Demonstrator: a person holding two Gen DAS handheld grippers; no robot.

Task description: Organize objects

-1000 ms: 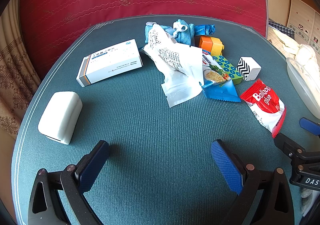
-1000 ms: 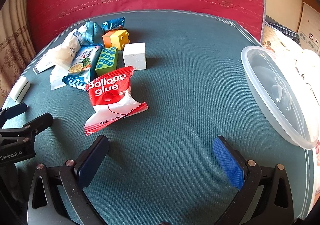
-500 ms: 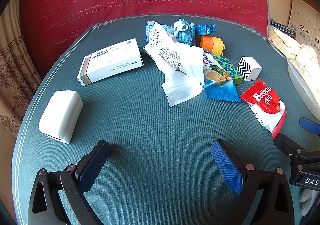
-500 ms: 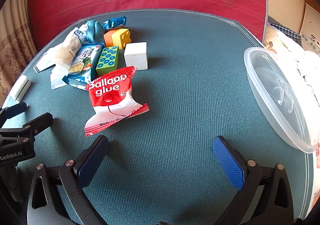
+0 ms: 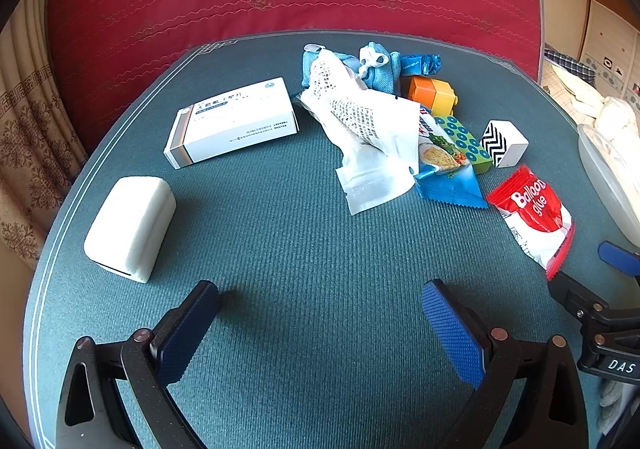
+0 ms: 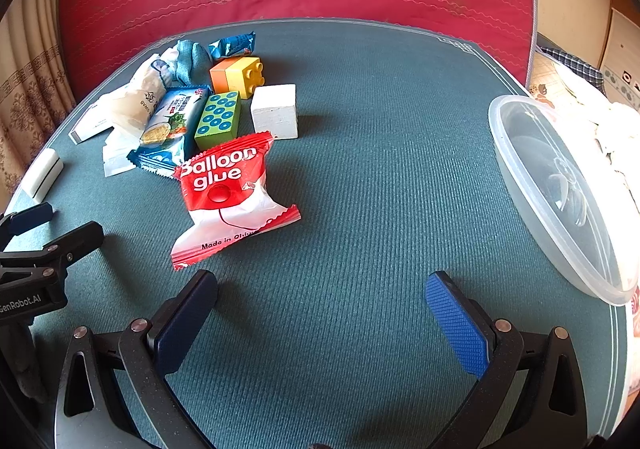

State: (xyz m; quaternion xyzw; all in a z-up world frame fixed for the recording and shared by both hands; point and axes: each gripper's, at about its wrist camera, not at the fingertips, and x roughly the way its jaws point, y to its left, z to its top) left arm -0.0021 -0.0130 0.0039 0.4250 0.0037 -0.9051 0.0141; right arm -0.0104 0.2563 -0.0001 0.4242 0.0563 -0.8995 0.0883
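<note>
Left claw [image 5: 320, 323] and right claw [image 6: 322, 315] both gape wide above the green worktop [image 6: 380, 177], holding nothing. Red Balloon glue packet [image 6: 230, 193] lies flat just ahead of the right claw's left finger. Clustered behind it: green dotted block [image 6: 218, 119], white block [image 6: 276, 111], orange-yellow brick [image 6: 238, 75]. Clear plastic tub [image 6: 560, 185] sits at the right edge.
</note>
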